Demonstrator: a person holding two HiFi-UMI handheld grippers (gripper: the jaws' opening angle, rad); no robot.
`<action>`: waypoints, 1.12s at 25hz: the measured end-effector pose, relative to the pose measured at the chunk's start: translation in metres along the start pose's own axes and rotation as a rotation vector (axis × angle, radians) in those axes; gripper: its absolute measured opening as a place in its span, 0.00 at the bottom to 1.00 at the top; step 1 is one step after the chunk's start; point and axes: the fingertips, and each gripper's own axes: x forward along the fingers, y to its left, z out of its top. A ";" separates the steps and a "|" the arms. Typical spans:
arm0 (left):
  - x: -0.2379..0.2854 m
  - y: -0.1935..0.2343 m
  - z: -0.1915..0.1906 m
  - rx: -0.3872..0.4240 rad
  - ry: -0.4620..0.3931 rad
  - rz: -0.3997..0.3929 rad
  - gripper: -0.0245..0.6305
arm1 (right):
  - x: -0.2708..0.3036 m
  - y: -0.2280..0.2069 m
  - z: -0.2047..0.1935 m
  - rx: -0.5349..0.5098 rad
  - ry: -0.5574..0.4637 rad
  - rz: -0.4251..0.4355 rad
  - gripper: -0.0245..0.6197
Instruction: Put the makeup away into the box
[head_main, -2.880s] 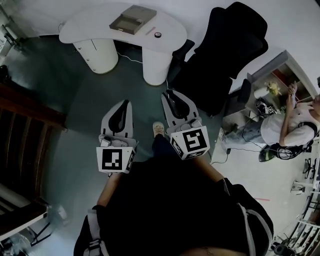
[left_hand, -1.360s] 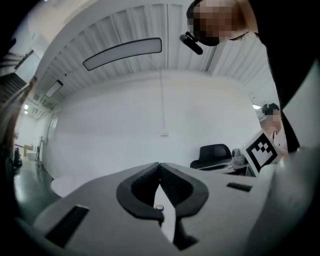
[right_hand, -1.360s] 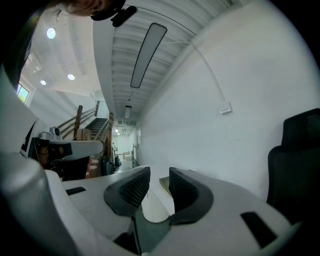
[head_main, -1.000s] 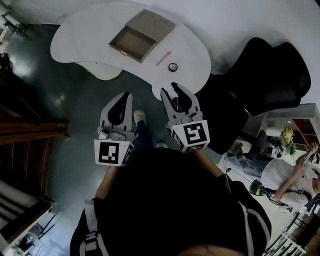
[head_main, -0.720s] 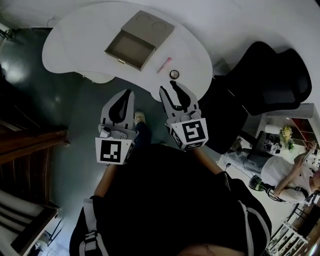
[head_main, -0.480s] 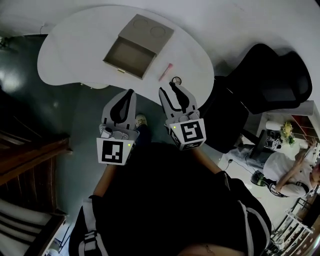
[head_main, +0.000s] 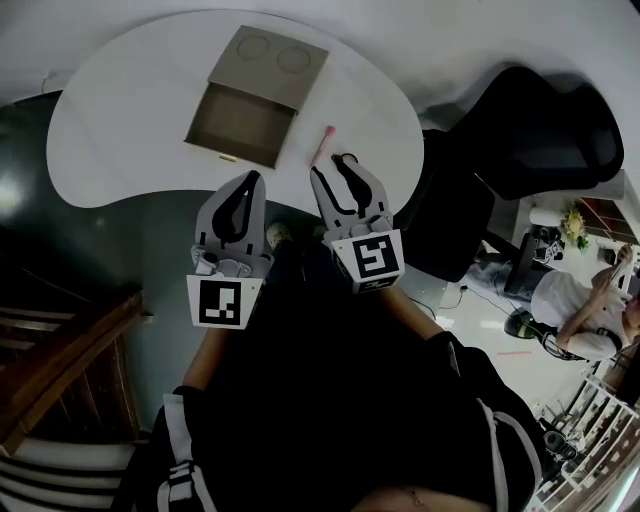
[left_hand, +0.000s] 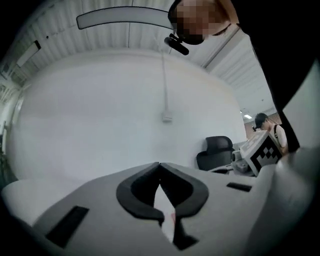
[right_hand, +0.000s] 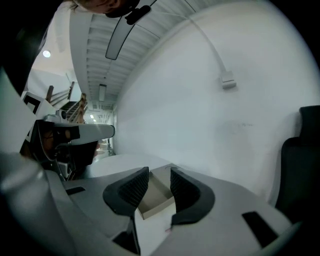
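A black padded office chair (head_main: 530, 120) stands right of the smooth, white, kidney-shaped tabletop (head_main: 130, 120). On it sit an open tan cardboard box (head_main: 245, 125) and, just beside it, a slim pink makeup stick (head_main: 324, 143). The left tool (head_main: 255, 178) has its jaws together; the right tool (head_main: 335, 165) has them apart and empty.

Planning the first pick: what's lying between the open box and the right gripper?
A pink makeup stick lies on the white table there, clearest in the head view.

the head view looks steeply down on the box (head_main: 243, 125) from well above. the right gripper view faces the same box almost level, from nearer. the left gripper view faces the wall (left_hand: 100, 125) beyond the box.
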 end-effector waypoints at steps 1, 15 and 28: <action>0.004 0.000 -0.001 -0.004 0.002 -0.002 0.05 | 0.003 -0.002 -0.002 -0.003 0.011 -0.002 0.27; 0.055 -0.013 -0.042 -0.003 0.078 -0.023 0.05 | 0.037 -0.052 -0.080 0.026 0.181 0.006 0.28; 0.075 -0.039 -0.127 -0.108 0.294 -0.091 0.05 | 0.037 -0.077 -0.158 0.025 0.347 -0.009 0.34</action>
